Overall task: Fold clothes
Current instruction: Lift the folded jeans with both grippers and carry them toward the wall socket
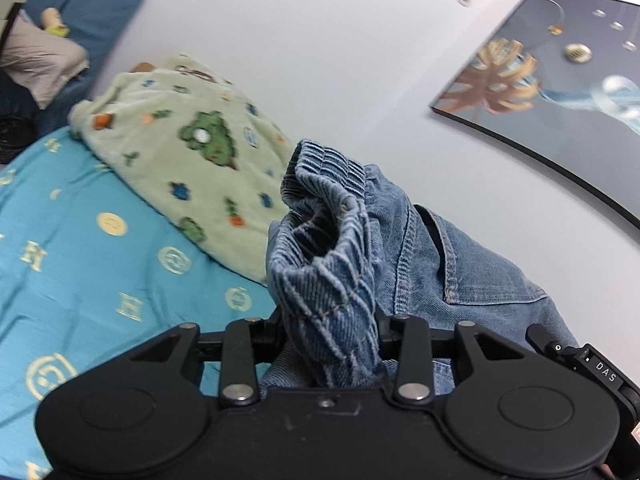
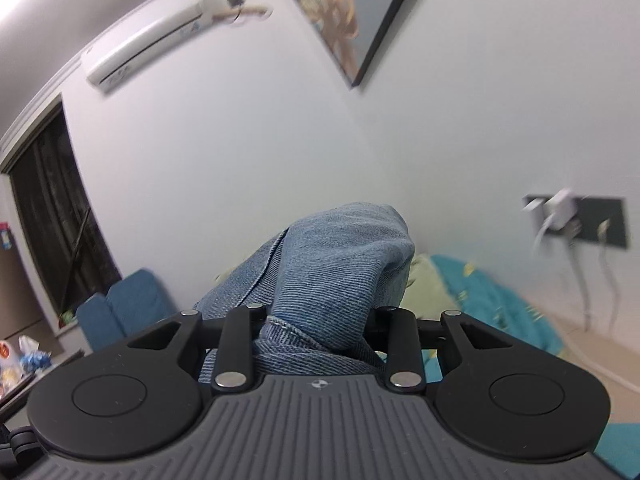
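**Jeans lifted off the bed, both grippers clamped — pre-fold spread**

Denim jeans point(image 1: 420, 248) are up in the air, not on the bed. Left gripper point(image 1: 332, 340) has its jaws narrowed on the bunched elastic waistband point(image 1: 320, 208); pocket seam and back panel hang off to the right of it. Right gripper point(image 2: 316, 332) has its jaws narrowed on a wad of plain denim with a stitched hem edge showing, probably a leg end or the other side of the waist; can't tell which from this view.

Around it: blue patterned bedsheet point(image 1: 100, 248) below, green dinosaur-print blanket point(image 1: 192, 152) heaped toward the wall, well clear of the jeans. Framed picture point(image 1: 560, 92) and air conditioner point(image 2: 148, 48) are on the wall. Both views are aimed mostly at the wall, so the grippers are pointing roughly level.

My read on the step: pick-up/shake-out, with no fold made yet. The next move needs the hands pulled apart to tension the fabric flat, then a lowering onto the open sheet area, away from the blanket. Risk: both grips are on bunched cloth, so layers may slip or land twisted.
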`<state>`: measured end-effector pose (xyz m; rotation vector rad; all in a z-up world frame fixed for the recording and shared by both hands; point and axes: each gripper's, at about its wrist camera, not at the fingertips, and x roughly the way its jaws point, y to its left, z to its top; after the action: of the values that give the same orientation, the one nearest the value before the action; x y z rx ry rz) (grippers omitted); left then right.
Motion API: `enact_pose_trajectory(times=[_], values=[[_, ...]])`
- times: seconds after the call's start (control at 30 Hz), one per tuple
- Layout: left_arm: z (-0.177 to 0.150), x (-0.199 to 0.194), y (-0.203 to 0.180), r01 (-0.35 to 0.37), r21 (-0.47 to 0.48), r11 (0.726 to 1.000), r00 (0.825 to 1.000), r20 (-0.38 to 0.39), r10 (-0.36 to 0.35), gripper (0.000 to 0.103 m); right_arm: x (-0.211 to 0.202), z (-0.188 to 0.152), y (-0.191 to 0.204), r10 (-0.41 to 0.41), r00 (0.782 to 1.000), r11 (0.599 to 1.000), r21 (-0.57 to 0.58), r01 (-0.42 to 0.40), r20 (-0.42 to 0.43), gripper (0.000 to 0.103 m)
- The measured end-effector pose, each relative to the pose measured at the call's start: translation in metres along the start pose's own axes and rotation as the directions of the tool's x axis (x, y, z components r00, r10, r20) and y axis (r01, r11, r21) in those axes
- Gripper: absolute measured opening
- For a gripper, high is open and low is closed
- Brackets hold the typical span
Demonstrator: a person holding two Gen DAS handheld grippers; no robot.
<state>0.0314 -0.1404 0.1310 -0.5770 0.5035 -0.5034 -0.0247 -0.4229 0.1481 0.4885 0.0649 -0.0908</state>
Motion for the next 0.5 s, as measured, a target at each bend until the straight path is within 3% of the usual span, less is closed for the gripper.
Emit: enact_pose_trajectory(times=[0.23,0.5], values=[[-0.034,0.023,-0.054,0.082,0.043,0.996,0.994,-0.071,-0.079,0.034,-0.049,0.025,-0.050,-0.080,0.995,0.997,0.005,0.080,0.062,0.032],[-0.085,0.064,-0.114,0.189,0.135,0.973,0.971,-0.171,-0.165,0.034,-0.109,0.039,-0.121,-0.191,0.972,0.981,0.016,0.191,0.133,0.033]])
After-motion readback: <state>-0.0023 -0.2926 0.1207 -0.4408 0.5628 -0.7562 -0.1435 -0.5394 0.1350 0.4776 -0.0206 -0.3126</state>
